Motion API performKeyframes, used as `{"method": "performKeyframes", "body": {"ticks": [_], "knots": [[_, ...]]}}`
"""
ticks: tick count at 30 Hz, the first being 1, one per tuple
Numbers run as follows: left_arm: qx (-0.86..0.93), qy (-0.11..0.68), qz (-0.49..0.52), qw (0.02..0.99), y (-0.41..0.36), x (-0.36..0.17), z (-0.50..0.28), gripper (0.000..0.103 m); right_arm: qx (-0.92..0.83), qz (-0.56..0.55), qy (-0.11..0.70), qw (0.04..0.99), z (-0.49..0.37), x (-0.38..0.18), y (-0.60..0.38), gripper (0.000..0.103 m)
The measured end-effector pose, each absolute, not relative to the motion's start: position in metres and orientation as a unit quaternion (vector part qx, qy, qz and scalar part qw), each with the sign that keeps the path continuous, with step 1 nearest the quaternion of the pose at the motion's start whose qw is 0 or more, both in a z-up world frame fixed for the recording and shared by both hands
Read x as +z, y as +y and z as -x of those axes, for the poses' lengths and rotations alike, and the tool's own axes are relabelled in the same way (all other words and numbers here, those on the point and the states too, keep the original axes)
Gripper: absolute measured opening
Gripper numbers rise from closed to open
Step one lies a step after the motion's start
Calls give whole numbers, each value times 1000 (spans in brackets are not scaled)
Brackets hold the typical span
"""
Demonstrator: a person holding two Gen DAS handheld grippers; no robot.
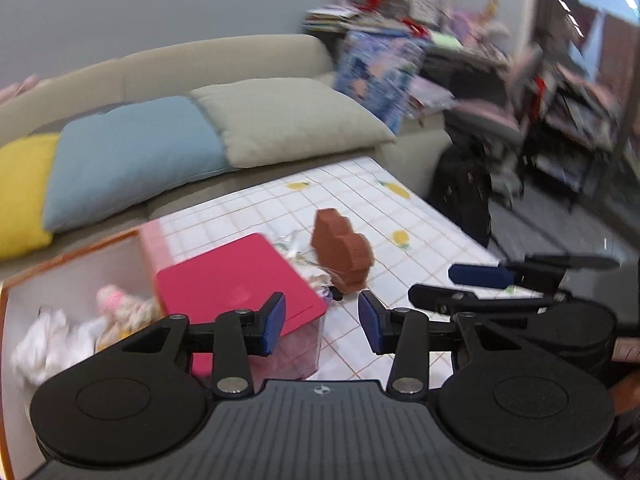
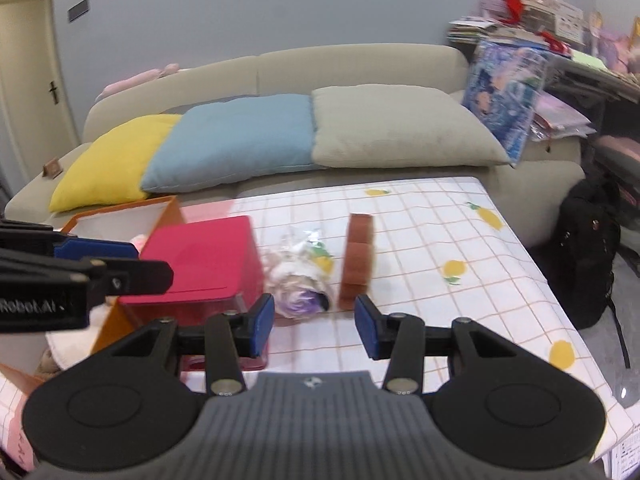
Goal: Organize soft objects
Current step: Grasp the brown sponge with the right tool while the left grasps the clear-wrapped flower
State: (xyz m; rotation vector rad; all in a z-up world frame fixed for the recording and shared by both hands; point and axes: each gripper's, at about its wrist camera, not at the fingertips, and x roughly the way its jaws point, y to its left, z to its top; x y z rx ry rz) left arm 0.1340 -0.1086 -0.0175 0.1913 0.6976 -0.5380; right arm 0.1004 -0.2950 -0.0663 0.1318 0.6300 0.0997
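On the worktop (image 2: 460, 232) a lidded box (image 2: 208, 264) stands to the left, with a wrapped bundle (image 2: 300, 276) just to its right and a sponge block (image 2: 358, 260) upright just right of the bundle. Left of the lidded box is an open carton (image 1: 72, 264), and soft toys (image 1: 120, 304) lie in it. Behind the worktop runs a sofa (image 2: 360, 60), and three cushions (image 2: 240, 140) lie side by side on its seat. A backpack (image 2: 588, 248) sits on the floor to the right of the worktop, beside the sofa's end.
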Motion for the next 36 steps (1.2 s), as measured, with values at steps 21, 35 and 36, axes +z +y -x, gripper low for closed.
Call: {"method": "performKeyframes", "body": {"ticks": [21,35,36], "knots": [[-324,391,-358,784,-200,-58,-220,64,55,-144,320,935,-205,-131,-340,52],[-335,441,-403,728,-216,-86,-247,81,82,-149,338,926,-225,-148,-347,30],[-333,444,-410,724,-220,-88,-248,81,79,-144,338,927,-224,-145,-349,30]]}}
